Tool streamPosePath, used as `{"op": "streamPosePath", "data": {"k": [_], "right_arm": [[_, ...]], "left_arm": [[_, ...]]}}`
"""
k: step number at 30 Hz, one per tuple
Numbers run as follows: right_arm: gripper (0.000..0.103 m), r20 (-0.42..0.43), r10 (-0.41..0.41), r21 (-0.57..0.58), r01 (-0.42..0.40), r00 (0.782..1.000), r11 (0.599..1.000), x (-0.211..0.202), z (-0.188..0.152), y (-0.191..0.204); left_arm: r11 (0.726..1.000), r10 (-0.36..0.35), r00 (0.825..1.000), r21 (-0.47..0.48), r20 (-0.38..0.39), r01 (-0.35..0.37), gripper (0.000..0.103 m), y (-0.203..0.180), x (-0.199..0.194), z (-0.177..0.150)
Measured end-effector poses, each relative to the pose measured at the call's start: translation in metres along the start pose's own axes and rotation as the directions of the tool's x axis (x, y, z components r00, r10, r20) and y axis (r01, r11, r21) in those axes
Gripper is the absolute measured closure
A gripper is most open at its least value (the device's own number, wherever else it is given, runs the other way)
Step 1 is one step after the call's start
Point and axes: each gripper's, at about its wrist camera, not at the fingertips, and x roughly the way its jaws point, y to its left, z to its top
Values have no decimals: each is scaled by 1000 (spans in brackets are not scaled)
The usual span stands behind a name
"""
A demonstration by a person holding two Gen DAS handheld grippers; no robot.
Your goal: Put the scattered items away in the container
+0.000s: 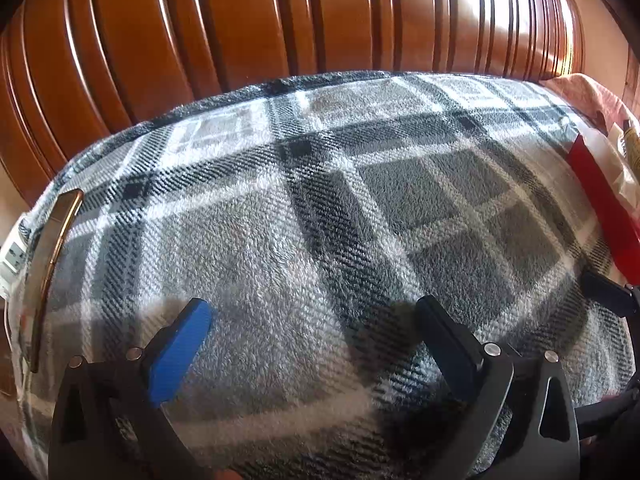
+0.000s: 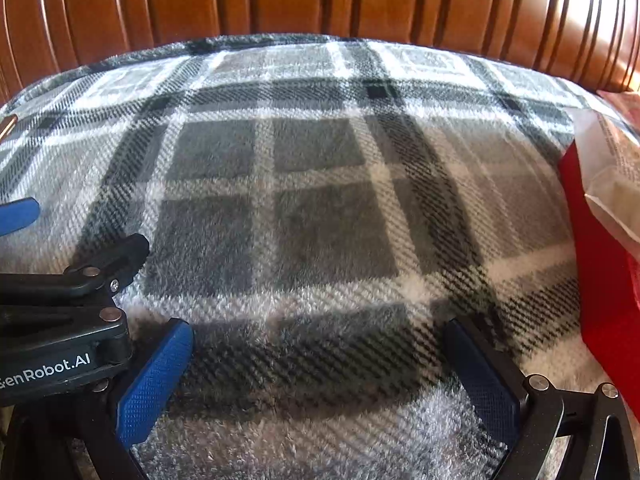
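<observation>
My left gripper hovers open over a grey plaid blanket, with nothing between its blue pads. Beside it my right gripper is open too and holds nothing; one of its black fingertips shows in the left wrist view. A flat dark item with a gold edge lies at the blanket's left border, and its tip shows in the right wrist view. A red container stands at the right edge, also seen as the red container. A white plastic packet rests in it.
A ribbed brown wooden headboard rises right behind the blanket. A white plug-like object sits past the left border. Pink cloth lies at the far right corner. The left gripper's body crowds the right wrist view's lower left.
</observation>
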Motion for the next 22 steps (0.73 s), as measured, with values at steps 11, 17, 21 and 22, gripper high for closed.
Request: {"op": "streamPosePath", "data": {"k": [11,17,21,22], "right_arm": [[0,1,4,5,-4,1000,1000,2,0,0],[0,2,4,5,-4,1000,1000,2,0,1],[0,3,1,4,-1,1000,1000,2,0,2],[0,4,-1,3,1,1000,1000,-4,-2,2]], "left_arm": [[1000,0,1000,-1,0,0,0,-1,0,0],[1000,0,1000,-1,0,0,0,0,1,-1],[1000,-1,1000,-3,4,1,0,-1,0,0],[1000,-2,1000,-3,4,2,0,-1,0,0]]}}
